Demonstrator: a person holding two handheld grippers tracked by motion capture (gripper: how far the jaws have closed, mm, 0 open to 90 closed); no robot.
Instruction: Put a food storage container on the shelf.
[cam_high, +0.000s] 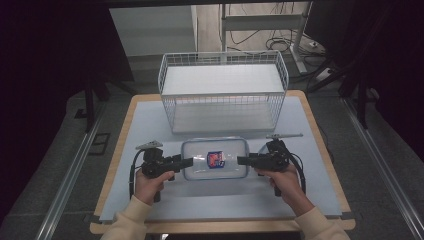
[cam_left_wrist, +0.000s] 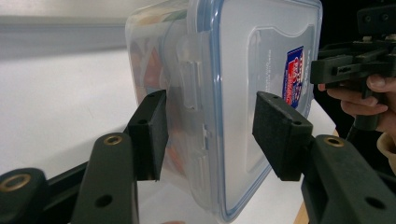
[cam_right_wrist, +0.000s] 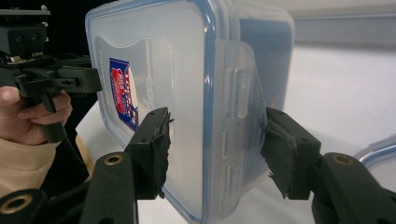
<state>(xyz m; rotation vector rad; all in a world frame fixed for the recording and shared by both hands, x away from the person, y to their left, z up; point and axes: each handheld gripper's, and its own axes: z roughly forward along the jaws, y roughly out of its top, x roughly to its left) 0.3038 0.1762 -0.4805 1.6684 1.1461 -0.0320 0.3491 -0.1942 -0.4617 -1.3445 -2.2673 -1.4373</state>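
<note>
Container (cam_high: 215, 159) w/ blue-sealed lid sits on worktop (cam_high: 150, 125), near edge, between both grippers. Left gripper (cam_high: 189, 161) straddles one end latch, jaws apart, not pressing; right gripper (cam_high: 241, 160) same at opposite end. Looks like lift not begun. Wire basket (cam_high: 223, 90) stands just behind; nothing blocks path.

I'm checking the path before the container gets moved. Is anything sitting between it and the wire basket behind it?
Nothing visible does. The lidded container, with the left tongs and right tongs at its two ends, sits just in front of the wire basket; between them is a bare strip of the table mat.
</note>
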